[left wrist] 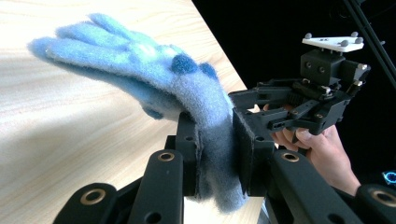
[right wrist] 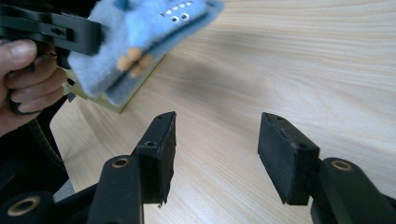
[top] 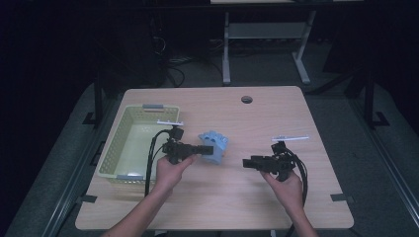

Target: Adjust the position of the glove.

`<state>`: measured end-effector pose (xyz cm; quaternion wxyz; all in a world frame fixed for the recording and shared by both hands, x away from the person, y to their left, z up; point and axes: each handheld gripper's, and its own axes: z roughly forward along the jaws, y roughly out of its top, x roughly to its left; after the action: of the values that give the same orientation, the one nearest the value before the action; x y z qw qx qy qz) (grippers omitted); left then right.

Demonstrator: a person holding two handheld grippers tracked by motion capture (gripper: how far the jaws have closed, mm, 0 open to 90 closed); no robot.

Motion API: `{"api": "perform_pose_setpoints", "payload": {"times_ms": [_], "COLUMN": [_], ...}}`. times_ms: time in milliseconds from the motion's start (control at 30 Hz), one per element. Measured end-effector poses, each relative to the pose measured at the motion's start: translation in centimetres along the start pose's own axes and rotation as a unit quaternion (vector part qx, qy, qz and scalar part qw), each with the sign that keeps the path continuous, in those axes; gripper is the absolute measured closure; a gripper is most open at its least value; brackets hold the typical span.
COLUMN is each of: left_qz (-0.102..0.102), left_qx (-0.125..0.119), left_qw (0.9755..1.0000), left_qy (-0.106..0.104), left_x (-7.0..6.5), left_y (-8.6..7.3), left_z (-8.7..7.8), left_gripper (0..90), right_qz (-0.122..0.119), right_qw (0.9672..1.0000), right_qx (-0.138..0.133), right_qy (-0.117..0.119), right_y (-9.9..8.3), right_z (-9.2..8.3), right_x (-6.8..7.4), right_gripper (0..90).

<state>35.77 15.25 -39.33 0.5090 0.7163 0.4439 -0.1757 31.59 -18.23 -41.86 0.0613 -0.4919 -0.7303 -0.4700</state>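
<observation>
The pale yellow basket [top: 114, 143] at the table's [top: 316, 197] left stands with nothing visible inside, while just right of it the left gripper [top: 206, 149] clamps the fuzzy blue glove [top: 215, 144] above the tabletop, and the right gripper [top: 245, 162], farther right, gapes unladen.

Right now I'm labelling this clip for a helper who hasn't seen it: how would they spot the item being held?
On the wooden table, look just right of the pale yellow basket. There the left hand-held gripper is shut on a fuzzy light-blue glove, lifted off the tabletop. It is the one soft blue thing among black tools.
</observation>
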Motion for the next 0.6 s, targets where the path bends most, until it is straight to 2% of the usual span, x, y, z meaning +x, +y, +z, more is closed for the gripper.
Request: {"api": "perform_pose_setpoints", "payload": {"times_ms": [467, 600], "left_qz": [0.003, 0.008], "left_qx": [0.002, 0.0], "left_qw": [1.0, 0.9999], "left_qy": [0.001, 0.009], "left_x": [-0.1, -0.3], "left_y": [0.3, 0.8], "left_z": [-0.9, -1.5], "left_gripper": [72.8, 72.7], "right_qz": [0.001, 0.005], "right_qw": [1.0, 1.0], "right_qx": [-0.003, -0.003], "right_qy": [-0.004, -0.007], "right_y": [-0.6, -0.8], "right_z": [-0.6, -0.7], "right_x": [-0.6, -0.9], "right_gripper": [43.3, 42.6]}}
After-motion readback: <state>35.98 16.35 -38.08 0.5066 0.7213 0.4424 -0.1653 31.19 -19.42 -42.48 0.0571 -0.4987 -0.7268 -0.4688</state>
